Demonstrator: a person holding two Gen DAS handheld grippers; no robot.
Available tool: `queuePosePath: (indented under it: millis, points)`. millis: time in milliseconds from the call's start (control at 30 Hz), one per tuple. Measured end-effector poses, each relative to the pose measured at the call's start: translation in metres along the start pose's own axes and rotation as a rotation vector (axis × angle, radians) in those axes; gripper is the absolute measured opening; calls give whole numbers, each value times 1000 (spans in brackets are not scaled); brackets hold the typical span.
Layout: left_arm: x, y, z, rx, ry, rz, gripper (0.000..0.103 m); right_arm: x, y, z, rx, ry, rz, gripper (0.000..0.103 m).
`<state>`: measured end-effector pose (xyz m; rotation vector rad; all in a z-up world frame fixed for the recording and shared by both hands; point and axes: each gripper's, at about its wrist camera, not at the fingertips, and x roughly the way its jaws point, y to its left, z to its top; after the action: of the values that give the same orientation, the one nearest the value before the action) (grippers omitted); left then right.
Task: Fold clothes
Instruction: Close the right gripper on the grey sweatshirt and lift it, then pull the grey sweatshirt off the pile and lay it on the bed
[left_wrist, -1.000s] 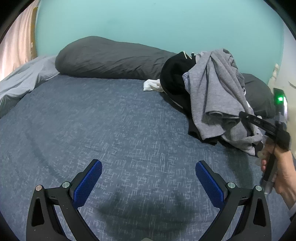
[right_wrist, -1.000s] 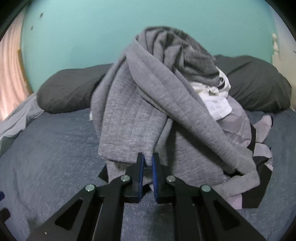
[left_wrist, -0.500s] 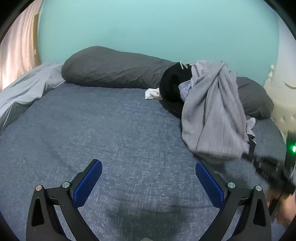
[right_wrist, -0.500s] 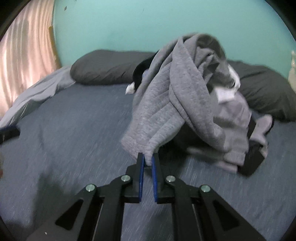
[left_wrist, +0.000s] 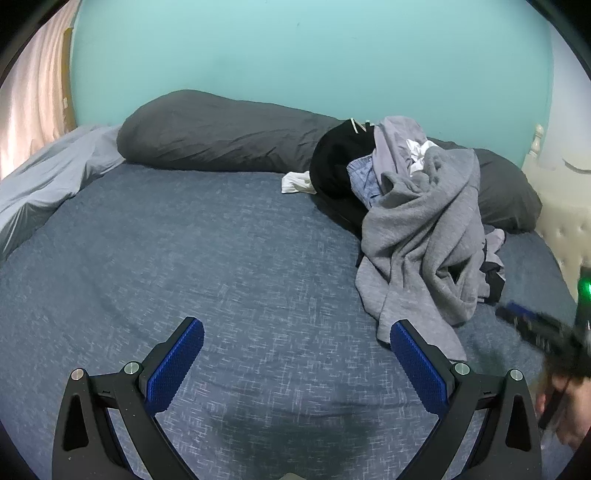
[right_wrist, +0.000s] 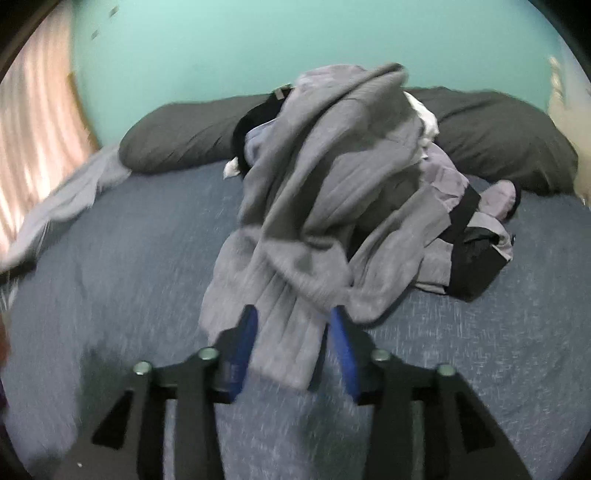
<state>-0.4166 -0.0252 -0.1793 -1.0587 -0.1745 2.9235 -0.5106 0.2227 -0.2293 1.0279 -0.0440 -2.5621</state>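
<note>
A grey knit garment (left_wrist: 424, 236) lies crumpled on the blue bed, draped down the front of a clothes pile with a black garment (left_wrist: 332, 166) and a white piece (left_wrist: 295, 182). My left gripper (left_wrist: 295, 354) is open and empty over bare bed, left of the garment's hem. In the right wrist view, my right gripper (right_wrist: 293, 343) is open, and the grey garment's (right_wrist: 325, 177) lower edge lies loosely between its blue fingers (right_wrist: 245, 343). The right gripper (left_wrist: 535, 332) appears blurred at the left wrist view's right edge, held by a hand (left_wrist: 565, 424).
The blue bedspread (left_wrist: 184, 258) stretches wide to the left and front. Dark grey pillows (left_wrist: 221, 136) line the teal wall. A light grey sheet (left_wrist: 44, 184) is bunched at the left edge. A cream headboard (left_wrist: 561, 221) stands at the right.
My right gripper pulled the grey garment off the pile toward the front, then opened; the garment has dropped in a heap. The left gripper stayed open.
</note>
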Motion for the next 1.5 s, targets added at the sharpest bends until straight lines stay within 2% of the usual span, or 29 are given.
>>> queuePosePath:
  millis: [33, 100, 233, 433, 633, 700, 733, 800, 867, 900, 1133, 1333, 1500]
  points:
    - [2, 0, -1, 1, 2, 0, 103, 5, -4, 7, 31, -10, 0, 48]
    - [6, 0, -2, 0, 5, 1, 103, 14, -11, 16, 82, -20, -2, 63]
    - [15, 1, -4, -1, 12, 2, 103, 38, -9, 30, 129, -5, 1, 63]
    - [28, 4, -6, -2, 24, 6, 103, 75, 13, 43, 98, 12, -17, 63]
    - [37, 7, -6, -4, 25, 11, 103, 96, 27, 47, 81, 5, 8, 61]
    - [39, 8, -6, -6, 26, 11, 103, 102, 30, 49, 61, 7, -3, 41]
    - [40, 8, -6, -6, 28, 12, 103, 105, 31, 49, 55, 13, -12, 36]
    - [41, 9, -7, -6, 32, 14, 103, 111, 32, 49, 47, 31, -30, 18]
    - [42, 10, -8, -7, 34, 15, 103, 112, 32, 48, 44, 41, -38, 7]
    - [42, 10, -8, -8, 34, 15, 103, 110, 33, 47, 34, 32, -41, 3]
    - [30, 16, -11, -18, 46, 21, 103, 63, 50, 41, -76, -57, 17, 2]
    - [-2, 17, -10, -14, 35, 25, 103, -15, 67, 19, -162, -121, 122, 2]
    - [-35, 15, -16, -11, 32, 16, 103, -87, 87, -14, -209, -124, 224, 2]
